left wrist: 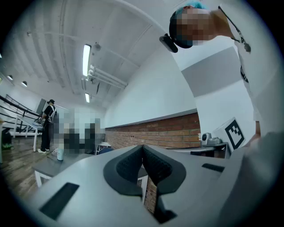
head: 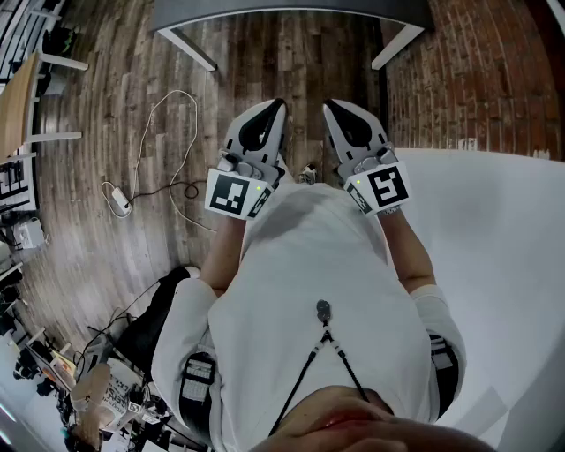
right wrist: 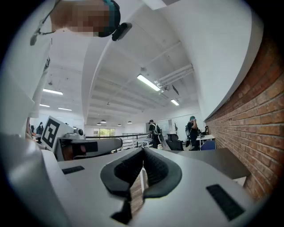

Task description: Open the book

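The book shows in none of the 3 views, so its long axis, its heading and its place relative to either claw cannot be told. In the head view a person in a white shirt holds both claws level at chest height, side by side and pointing forward over the wooden floor. The left claw is fully closed: in its own view the 2 dark pads meet along 1 line with nothing between them. The right claw is likewise closed and empty, its pads pressed together at the tip. Ahead of both stands a grey counter on white legs, well apart from the claws. A brick wall runs along the right side. A white cable loops across the floor to the left of the left claw. The left gripper view looks out at the brick wall and a bottle on the grey counter.
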The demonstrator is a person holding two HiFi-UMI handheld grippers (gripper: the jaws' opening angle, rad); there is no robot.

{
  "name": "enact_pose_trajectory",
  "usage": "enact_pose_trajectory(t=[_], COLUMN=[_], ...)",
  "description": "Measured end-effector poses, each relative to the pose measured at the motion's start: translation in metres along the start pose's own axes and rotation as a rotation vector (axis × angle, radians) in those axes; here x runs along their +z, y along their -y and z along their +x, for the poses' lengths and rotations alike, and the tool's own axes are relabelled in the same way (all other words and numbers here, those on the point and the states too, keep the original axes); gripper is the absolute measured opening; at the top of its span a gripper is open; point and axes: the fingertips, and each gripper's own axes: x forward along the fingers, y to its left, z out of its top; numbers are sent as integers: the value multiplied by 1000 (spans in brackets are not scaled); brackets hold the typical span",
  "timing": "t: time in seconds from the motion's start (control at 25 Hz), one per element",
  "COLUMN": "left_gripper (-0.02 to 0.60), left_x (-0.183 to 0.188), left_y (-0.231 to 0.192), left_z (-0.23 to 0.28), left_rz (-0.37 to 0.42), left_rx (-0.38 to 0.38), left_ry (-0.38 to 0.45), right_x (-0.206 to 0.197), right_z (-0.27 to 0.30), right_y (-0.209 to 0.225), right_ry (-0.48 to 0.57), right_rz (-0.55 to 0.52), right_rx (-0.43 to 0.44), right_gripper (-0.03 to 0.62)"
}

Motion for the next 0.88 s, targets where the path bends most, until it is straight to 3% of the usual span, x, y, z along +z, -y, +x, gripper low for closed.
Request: enact_pose_trajectory(t=[0.48,0.88], left_gripper=[23,23], left_x=[4,-1], left_y=[17,25], left_z=[-12,-1], left_rz=[20,5], left_rx=[6,-45], left_ry=[-26,-32], right_x=[2,1], right_z=[-21,-19], right_y=[-8,3], right_ry=[9,8], right_rz=[20,23], right_rx=[-4,-27], right_gripper=[37,37])
